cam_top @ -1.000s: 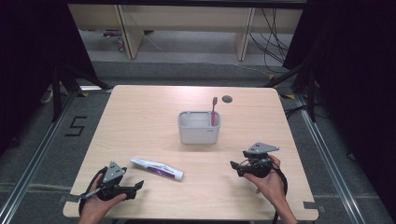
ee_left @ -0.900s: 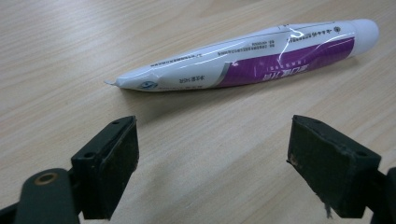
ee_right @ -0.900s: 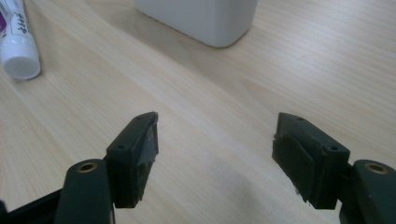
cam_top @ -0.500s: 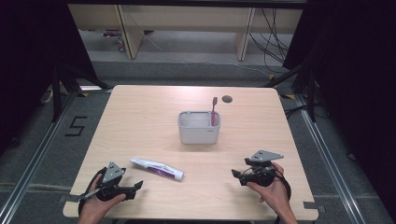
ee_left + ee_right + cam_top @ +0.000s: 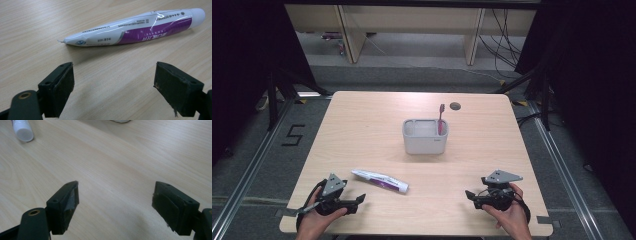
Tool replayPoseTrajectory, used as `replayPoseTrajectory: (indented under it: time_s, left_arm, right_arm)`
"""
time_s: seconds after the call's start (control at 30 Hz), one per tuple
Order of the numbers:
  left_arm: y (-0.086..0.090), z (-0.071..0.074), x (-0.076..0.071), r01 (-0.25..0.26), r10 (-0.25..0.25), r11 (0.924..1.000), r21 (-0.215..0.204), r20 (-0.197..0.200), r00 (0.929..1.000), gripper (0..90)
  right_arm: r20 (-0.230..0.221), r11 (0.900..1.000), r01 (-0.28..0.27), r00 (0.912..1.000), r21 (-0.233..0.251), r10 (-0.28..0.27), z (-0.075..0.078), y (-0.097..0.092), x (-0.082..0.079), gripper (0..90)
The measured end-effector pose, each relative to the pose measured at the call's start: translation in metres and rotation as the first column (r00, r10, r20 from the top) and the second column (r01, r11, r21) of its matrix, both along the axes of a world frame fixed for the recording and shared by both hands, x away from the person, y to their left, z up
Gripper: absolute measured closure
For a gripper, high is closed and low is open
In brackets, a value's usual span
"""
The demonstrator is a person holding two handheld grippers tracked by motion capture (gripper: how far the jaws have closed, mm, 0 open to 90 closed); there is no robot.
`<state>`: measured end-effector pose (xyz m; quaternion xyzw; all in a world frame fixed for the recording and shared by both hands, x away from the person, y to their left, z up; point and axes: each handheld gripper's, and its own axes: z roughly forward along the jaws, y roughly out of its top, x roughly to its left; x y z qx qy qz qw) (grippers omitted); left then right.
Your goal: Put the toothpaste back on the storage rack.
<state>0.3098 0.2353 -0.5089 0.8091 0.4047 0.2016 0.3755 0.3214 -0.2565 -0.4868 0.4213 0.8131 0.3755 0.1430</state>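
Toothpaste tube (image 5: 135, 28) flat on the table (image 5: 362, 125), just ahead of the wide, empty left claw (image 5: 113, 93).

Left claw (image 5: 360, 199) gaping, low — right claw (image 5: 469, 193) just opened wide.

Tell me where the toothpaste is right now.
In the high view the toothpaste lies flat on the table, front left, just ahead of the left gripper.
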Motion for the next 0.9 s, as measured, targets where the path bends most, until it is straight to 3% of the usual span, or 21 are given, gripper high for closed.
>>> replayPoseTrajectory:
  time_s: [0.07,0.13,0.17,0.23,0.27,0.33,0.37,0.43,0.5,0.57,0.63,0.67,0.7,0.77,0.9]
  left_arm:
    - [-0.002,0.0,0.0,-0.007,0.007,0.9998,-0.02,0.001,1.0,15.9]
    - [-0.002,0.0,0.0,-0.006,0.006,0.9997,-0.022,0.003,1.0,15.9]
    - [-0.002,-0.001,0.0,-0.011,0.011,0.9997,-0.021,0.008,0.9999,16.0]
    - [-0.002,0.001,-0.001,-0.019,0.019,0.9996,-0.02,-0.004,0.9998,16.1]
    - [-0.002,0.001,-0.001,-0.025,0.025,0.9992,-0.03,0.005,0.9997,16.2]
    - [-0.001,0.003,-0.001,-0.019,0.02,0.9993,-0.032,0.02,0.9996,16.2]
    - [-0.002,0.003,-0.001,-0.026,0.026,0.9989,-0.039,0.015,0.9995,16.2]
    - [-0.001,0.001,0.0,-0.007,0.008,0.9995,-0.03,0.018,0.9998,16.9]
    - [-0.003,0.002,-0.002,-0.014,0.015,0.9993,-0.036,0.012,0.9998,17.7]
    - [-0.005,0.003,-0.002,-0.012,0.013,0.9977,-0.067,0.015,0.9998,18.9]
    - [-0.006,0.005,-0.003,0.029,-0.028,0.998,-0.056,0.024,0.9993,25.6]
    - [-0.008,0.006,-0.004,0.039,-0.038,0.9978,-0.053,0.024,0.999,32.4]
    - [-0.009,0.006,-0.005,0.049,-0.047,0.9975,-0.051,0.038,0.9982,37.9]
    - [-0.013,0.007,-0.007,0.077,-0.074,0.9963,-0.037,0.071,0.9947,52.7]
    - [-0.021,0.011,-0.008,0.112,-0.107,0.9933,-0.031,0.13,0.9858,78.6]
  right_arm:
    - [-0.008,0.9999,0.005,1.0,0.015,-0.005,0.0,-0.002,-0.004,22.8]
    - [0.01,1.0,-0.001,0.9999,-0.004,0.001,0.0,-0.006,-0.004,23.1]
    - [-0.008,0.9998,0.016,0.9998,0.011,-0.016,0.0,-0.006,-0.006,23.1]
    - [0.017,1.0,0.004,0.9998,-0.001,-0.004,-0.001,-0.009,-0.006,23.5]
    - [-0.002,0.9997,0.023,0.9997,0.01,-0.023,0.0,-0.009,-0.008,23.7]
    - [0.025,0.9999,0.009,0.9996,-0.006,-0.009,-0.001,-0.012,-0.007,23.8]
    - [-0.006,0.9994,0.03,0.9995,0.018,-0.03,-0.002,-0.011,-0.009,24.0]
    - [0.027,0.9996,0.025,0.9993,-0.016,-0.024,-0.001,-0.014,-0.007,24.3]
    - [0.008,0.9997,0.023,0.9997,-0.002,-0.023,-0.002,-0.014,-0.007,24.5]
    - [0.025,0.9995,0.029,0.9993,-0.015,-0.028,-0.001,-0.015,-0.008,24.7]
    - [0.006,0.9997,0.026,0.9997,0.001,-0.026,-0.003,-0.015,-0.008,24.8]
    - [0.015,0.9997,0.021,0.9997,-0.012,-0.021,-0.003,-0.016,-0.008,24.9]
    - [-0.006,0.9994,0.034,0.9994,0.006,-0.034,-0.003,-0.015,-0.009,24.9]
    - [0.022,0.9993,0.034,0.9992,-0.017,-0.034,-0.002,-0.017,-0.008,25.1]
    - [0.021,0.9996,0.026,0.9994,-0.004,-0.026,-0.002,-0.016,-0.008,25.5]
